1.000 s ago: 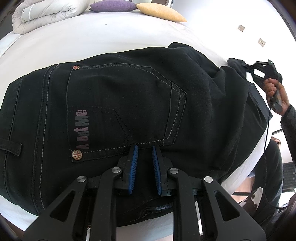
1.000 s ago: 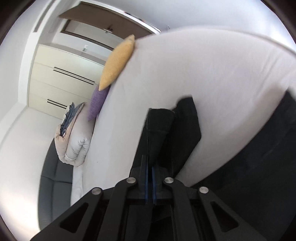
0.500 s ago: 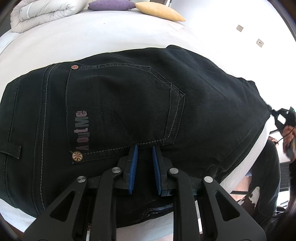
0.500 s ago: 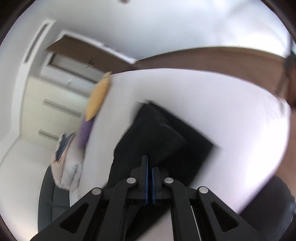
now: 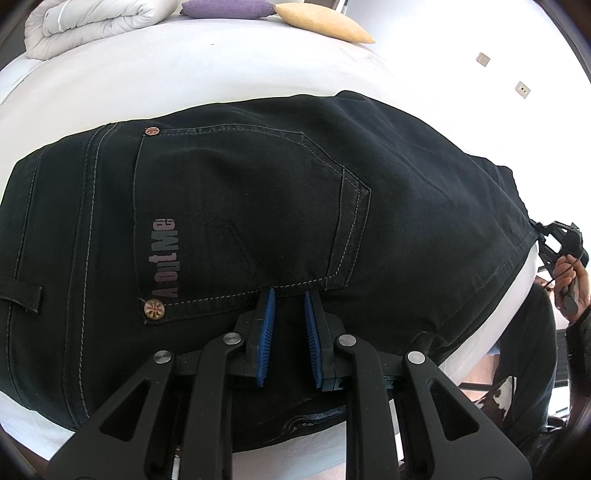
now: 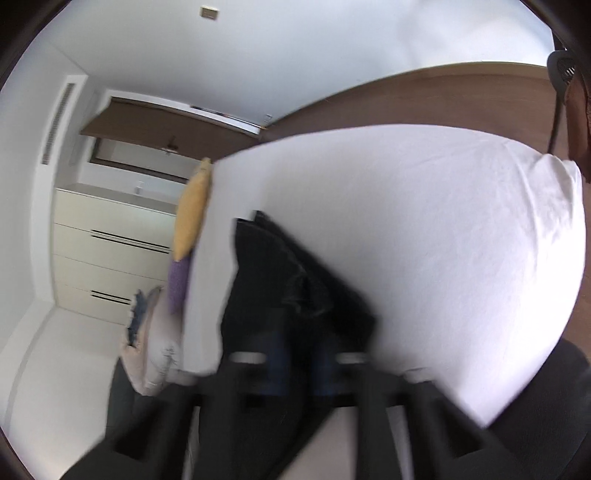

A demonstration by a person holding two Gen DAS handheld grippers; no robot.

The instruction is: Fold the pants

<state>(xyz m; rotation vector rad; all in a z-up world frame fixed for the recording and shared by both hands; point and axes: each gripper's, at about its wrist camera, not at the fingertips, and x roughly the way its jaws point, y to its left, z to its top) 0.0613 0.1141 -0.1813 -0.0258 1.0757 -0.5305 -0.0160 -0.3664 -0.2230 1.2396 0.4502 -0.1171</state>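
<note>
Black jeans (image 5: 258, 206) lie folded on the white bed (image 5: 184, 74), with the back pocket and its "AboutMe" print facing up. My left gripper (image 5: 289, 291) rests its tips on the cloth just below the pocket seam. Its blue pads (image 5: 267, 325) stand a narrow gap apart with no cloth bunched between them. My right gripper (image 5: 543, 232), held in a hand, is at the jeans' right edge. In the blurred right wrist view the right gripper (image 6: 301, 332) has its jaws opening, and the folded jeans (image 6: 280, 280) lie between and ahead of the parted pads.
A rolled white duvet (image 5: 92, 22), a purple pillow (image 5: 225, 7) and a yellow pillow (image 5: 325, 22) sit at the bed's far end. A cream drawer unit (image 6: 110, 251) and a brown headboard wall (image 6: 424, 99) lie beyond. The person's dark-trousered legs (image 5: 532, 369) stand at the bed's right.
The right gripper carried the trouser-leg end from above the jeans down to their right edge, leaving the fold flat. Its pads, pressed together before, now stand apart. The left gripper stayed put.
</note>
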